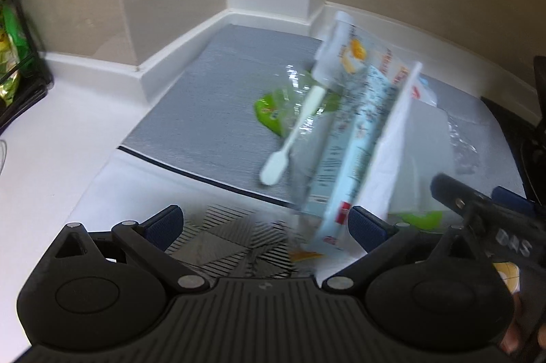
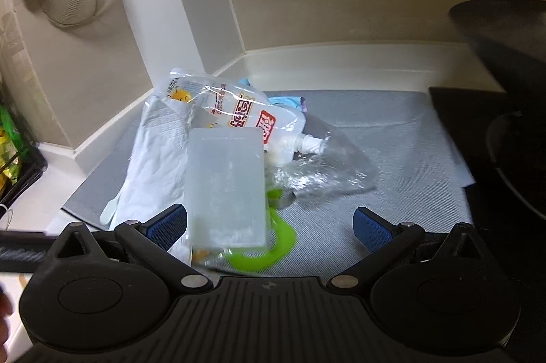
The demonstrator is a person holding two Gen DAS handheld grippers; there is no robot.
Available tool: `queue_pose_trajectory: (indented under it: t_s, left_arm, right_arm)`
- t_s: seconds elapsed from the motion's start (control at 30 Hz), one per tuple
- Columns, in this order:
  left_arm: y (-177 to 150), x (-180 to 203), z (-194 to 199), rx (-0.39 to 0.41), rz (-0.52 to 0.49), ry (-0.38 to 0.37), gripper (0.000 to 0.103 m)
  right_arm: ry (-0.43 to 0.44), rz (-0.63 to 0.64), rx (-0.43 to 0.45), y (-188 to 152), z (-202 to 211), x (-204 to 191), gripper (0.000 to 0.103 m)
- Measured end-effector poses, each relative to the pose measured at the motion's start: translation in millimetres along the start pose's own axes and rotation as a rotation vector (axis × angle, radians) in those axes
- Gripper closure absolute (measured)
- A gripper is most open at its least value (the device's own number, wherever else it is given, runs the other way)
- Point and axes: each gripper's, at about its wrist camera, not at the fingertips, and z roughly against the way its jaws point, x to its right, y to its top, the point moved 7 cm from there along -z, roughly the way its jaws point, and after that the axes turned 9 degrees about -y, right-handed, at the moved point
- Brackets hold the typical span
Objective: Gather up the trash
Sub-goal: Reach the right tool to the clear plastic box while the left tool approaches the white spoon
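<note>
Nearest the right wrist camera, a frosted translucent rectangular plastic piece (image 2: 227, 187) stands tilted just inside the right tool (image 2: 271, 223), close by its left blue pad; whether it touches that pad cannot be told. This tool's jaws are spread wide, gripping nothing. Below the plastic piece lies a bright green curved plastic ring (image 2: 273, 252). Behind them sits the trash heap on the grey textured mat (image 2: 392, 158): a clear printed spout pouch with a white cap (image 2: 245, 117), a white crumpled paper towel (image 2: 153, 158) and a crinkled clear plastic film (image 2: 327, 171).

The left tool (image 1: 266, 226) also stands wide, its pads well apart, with the blurred light blue printed wrapper (image 1: 344, 141) and a white plastic spoon (image 1: 290, 137) leaning between them and the mat; no grip shows.

The mat lies in a corner of the white table (image 1: 51, 141), hemmed by a white raised edge and beige walls. Bare mat stays open right of the heap. A dark pan (image 2: 505, 31) and black stove edge close off the right; a black wire rack with green packets (image 1: 13, 55) stands left
</note>
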Motion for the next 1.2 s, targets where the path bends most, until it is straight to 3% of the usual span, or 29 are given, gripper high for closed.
queue_pose_trajectory:
  t_s: [0.2, 0.27, 0.33, 0.4, 0.53, 0.57, 0.63, 0.67, 0.77, 0.83, 0.93, 0.97, 1.0, 1.03, 1.07, 1.13, 1.2]
  left_arm:
    - [1, -9, 4, 0.013, -0.006, 0.000, 0.000]
    - [4, -8, 4, 0.023, -0.017, 0.007, 0.000]
    - [7, -7, 3, 0.024, -0.010, -0.008, 0.000]
    - [13, -6, 4, 0.036, -0.012, -0.021, 0.000]
    - [35, -4, 2, 0.071, -0.042, -0.008, 0.000]
    - [40, -5, 0, 0.076, -0.037, -0.004, 0.000]
    - [50, -7, -8, 0.071, -0.035, -0.007, 0.000]
    - [53, -8, -14, 0.056, -0.038, -0.009, 0.000]
    - [55, -14, -34, 0.012, -0.025, 0.009, 0.001]
    - [52, -19, -47, -0.033, 0.003, -0.010, 0.006]
    - [45, -27, -63, -0.097, 0.085, -0.067, 0.030]
    - [43, -29, -66, -0.111, 0.123, -0.099, 0.048]
    - [42, -31, -68, -0.123, 0.158, -0.137, 0.073]
    - [41, -32, -67, -0.133, 0.187, -0.177, 0.078]
    - [40, -33, -65, -0.134, 0.195, -0.191, 0.080]
    - [39, -36, -54, -0.109, 0.177, -0.189, 0.083]
    - [34, -40, -41, -0.091, 0.177, -0.189, 0.085]
  right_arm:
    - [0.033, 0.022, 0.005, -3, -13, -11, 0.003]
    - [0.062, 0.041, 0.056, -3, -3, -11, 0.027]
    - [0.023, 0.077, 0.094, -4, 10, -9, 0.075]
    - [0.001, 0.096, 0.123, -4, 19, -2, 0.089]
    - [0.082, 0.036, 0.113, -5, 25, 8, 0.085]
    - [0.098, 0.024, 0.108, -4, 24, 8, 0.079]
    - [0.099, 0.013, 0.114, -2, 22, 5, 0.034]
    - [0.100, 0.023, 0.125, -1, 21, 2, 0.027]
    - [0.092, 0.083, 0.112, -2, 10, -13, 0.024]
    - [0.068, 0.099, 0.091, -5, 0, -19, 0.023]
    - [0.091, 0.079, 0.091, -4, -8, -23, 0.023]
    - [0.099, 0.085, 0.091, -4, -8, -25, 0.023]
    - [0.111, 0.096, 0.097, -5, -8, -27, 0.032]
    - [0.136, 0.102, 0.112, -4, -4, -29, 0.054]
    - [0.124, 0.116, 0.130, -3, 0, -29, 0.063]
    - [0.091, 0.152, 0.167, -1, 9, -28, 0.093]
    - [0.106, 0.141, 0.163, -1, 17, -21, 0.101]
